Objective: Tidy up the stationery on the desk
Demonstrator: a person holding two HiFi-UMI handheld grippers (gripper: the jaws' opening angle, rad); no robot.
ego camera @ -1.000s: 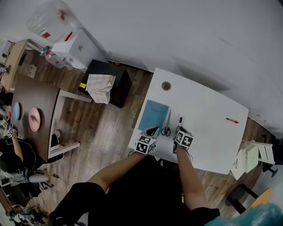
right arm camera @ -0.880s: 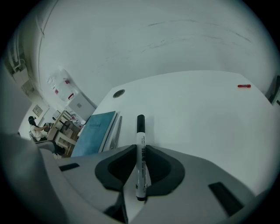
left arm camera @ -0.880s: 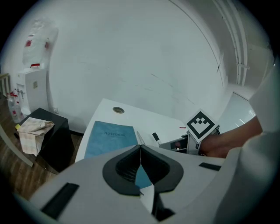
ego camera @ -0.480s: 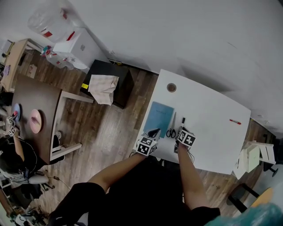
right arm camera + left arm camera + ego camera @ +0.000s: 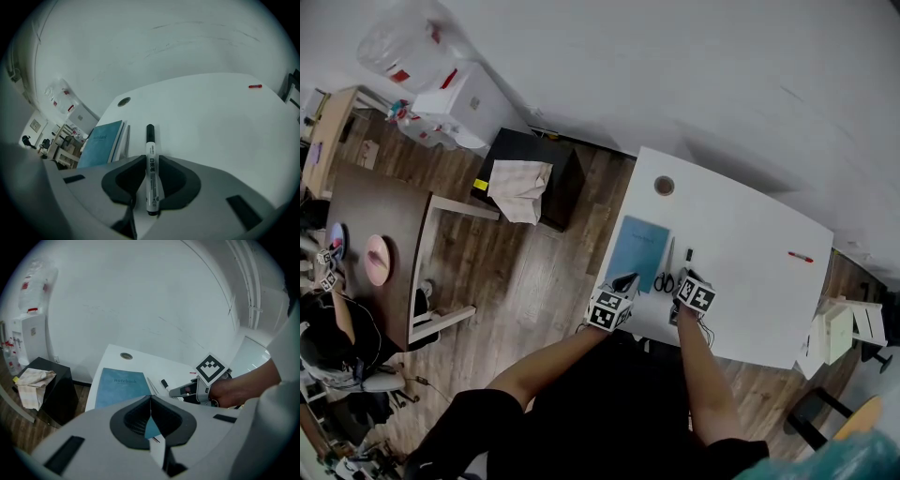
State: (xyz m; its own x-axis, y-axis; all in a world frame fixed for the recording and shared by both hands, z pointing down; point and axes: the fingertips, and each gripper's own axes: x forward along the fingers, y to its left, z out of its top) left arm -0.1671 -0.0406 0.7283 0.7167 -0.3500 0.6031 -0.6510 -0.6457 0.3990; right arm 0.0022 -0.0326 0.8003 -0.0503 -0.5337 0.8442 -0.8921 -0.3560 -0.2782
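Note:
A white marker with a black cap (image 5: pixel 150 159) lies between the jaws of my right gripper (image 5: pixel 151 157), which is shut on it at the desk's near edge (image 5: pixel 686 277). The cap (image 5: pixel 688 255) points away from me. My left gripper (image 5: pixel 150 398) is shut with nothing in it, just left of the right one and over the near corner of a blue notebook (image 5: pixel 123 386). The notebook (image 5: pixel 639 251) lies flat on the white desk (image 5: pixel 741 281). Scissors (image 5: pixel 664 274) lie between the notebook and the marker. A red pen (image 5: pixel 801 257) lies alone at the far right.
A round cable hole (image 5: pixel 665 186) sits at the desk's far left corner. Left of the desk stands a black box (image 5: pixel 525 169) with a cloth on it. A brown table (image 5: pixel 375 253) is further left. A white stool (image 5: pixel 839 333) stands at the right.
The head camera has shifted slightly. Both grippers, the marker and the other stationery keep their places on the desk.

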